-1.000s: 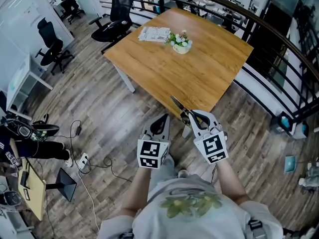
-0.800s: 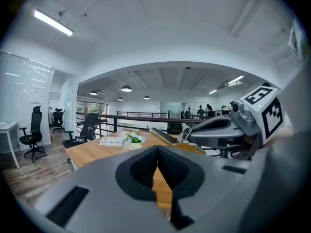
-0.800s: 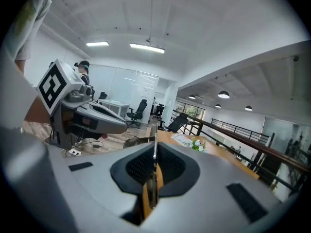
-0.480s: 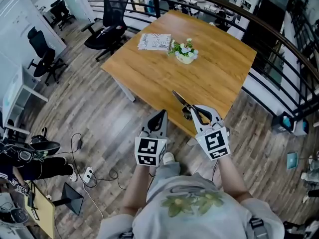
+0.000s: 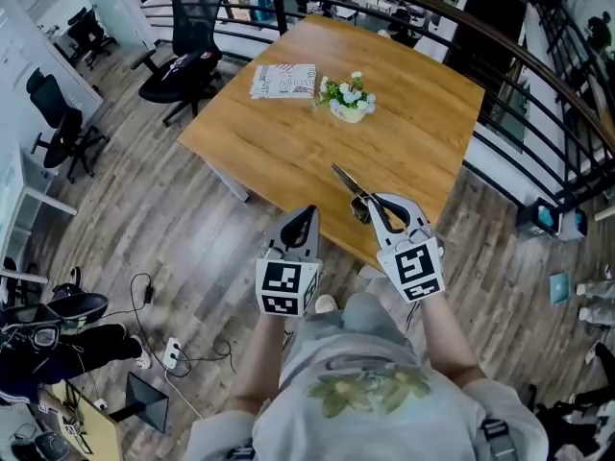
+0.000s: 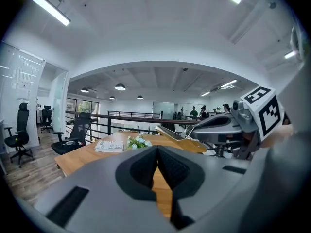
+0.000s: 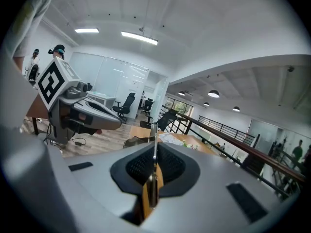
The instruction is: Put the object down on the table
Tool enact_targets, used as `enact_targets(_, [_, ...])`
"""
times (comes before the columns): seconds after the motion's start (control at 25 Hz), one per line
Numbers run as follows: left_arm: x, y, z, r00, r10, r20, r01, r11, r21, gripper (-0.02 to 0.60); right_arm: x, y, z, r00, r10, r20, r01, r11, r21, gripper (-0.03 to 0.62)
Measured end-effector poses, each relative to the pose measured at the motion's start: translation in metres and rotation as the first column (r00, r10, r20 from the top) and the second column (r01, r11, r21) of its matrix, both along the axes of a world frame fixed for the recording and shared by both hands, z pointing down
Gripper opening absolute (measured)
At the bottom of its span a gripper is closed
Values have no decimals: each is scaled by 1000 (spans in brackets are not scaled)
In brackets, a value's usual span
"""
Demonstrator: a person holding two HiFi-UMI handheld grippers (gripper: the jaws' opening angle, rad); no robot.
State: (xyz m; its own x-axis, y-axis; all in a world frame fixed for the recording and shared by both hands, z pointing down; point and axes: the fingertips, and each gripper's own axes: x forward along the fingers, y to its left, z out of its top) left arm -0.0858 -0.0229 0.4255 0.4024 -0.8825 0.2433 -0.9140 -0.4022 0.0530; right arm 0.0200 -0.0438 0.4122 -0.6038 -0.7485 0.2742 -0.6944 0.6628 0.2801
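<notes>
A slim metal tool like a pair of scissors (image 5: 347, 186) sticks out forward and to the left from my right gripper (image 5: 371, 209), which is shut on its handle end. Its blade hangs over the near edge of the wooden table (image 5: 279, 142). In the right gripper view the tool (image 7: 154, 140) shows edge-on between the closed jaws. My left gripper (image 5: 306, 221) is shut and empty, over the floor just short of the table's near edge. The left gripper view shows the tool (image 6: 175, 132) in the right gripper (image 6: 221, 127) beside it.
A small pot of flowers (image 5: 348, 99) and a printed booklet (image 5: 283, 80) lie on the table's far half. Black office chairs (image 5: 183, 51) stand at the left, and a dark railing (image 5: 538, 75) curves round the far and right sides. Cables (image 5: 183, 339) lie on the floor.
The person has stepped closer to the table. Both grippers have moved forward, and the tool's blade now reaches over the table's near edge. Both grips are unchanged.
</notes>
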Motion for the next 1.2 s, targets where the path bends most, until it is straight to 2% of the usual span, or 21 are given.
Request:
enact_targets(0.2, [6, -7, 15, 999, 40, -7, -40, 999, -25, 14, 0, -5, 4, 998, 20, -54, -21, 999, -28, 12])
enact_targets(0.48, [-2, -31, 21, 999, 41, -12, -42, 998, -36, 14, -6, -34, 13, 999, 28, -35, -29, 999, -17, 12])
enact_targets(1.0, [-21, -118, 4, 998, 55, 15, -55, 998, -3, 14, -19, -123, 2, 997, 51, -49, -50, 998, 22, 12])
enact_targets(1.2, [-24, -141, 9, 998, 60, 11, -60, 998, -15, 14, -20, -147, 10, 995, 62, -73, -62, 998, 5, 12])
